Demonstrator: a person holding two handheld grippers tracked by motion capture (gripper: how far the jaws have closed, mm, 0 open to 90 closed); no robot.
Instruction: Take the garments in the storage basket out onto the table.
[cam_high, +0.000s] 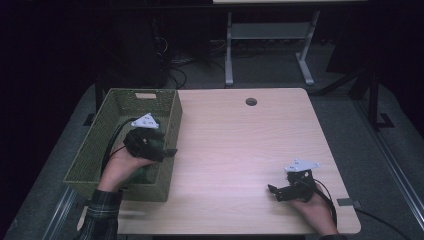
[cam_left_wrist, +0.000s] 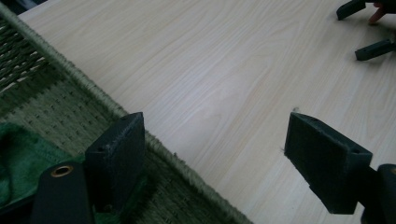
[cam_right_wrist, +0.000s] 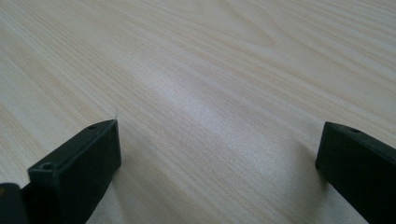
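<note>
The green woven basket is placed at the left edge of the table, and a green cloth is seen inside it. The left gripper is held over the basket's right rim — its jaws are spread wide and nothing is gripped between them. At the right, near the front edge, the right gripper is rested on the bare wood (jaws also wide apart, empty).

Dim room, grey carpet, second desk's white legs
</note>
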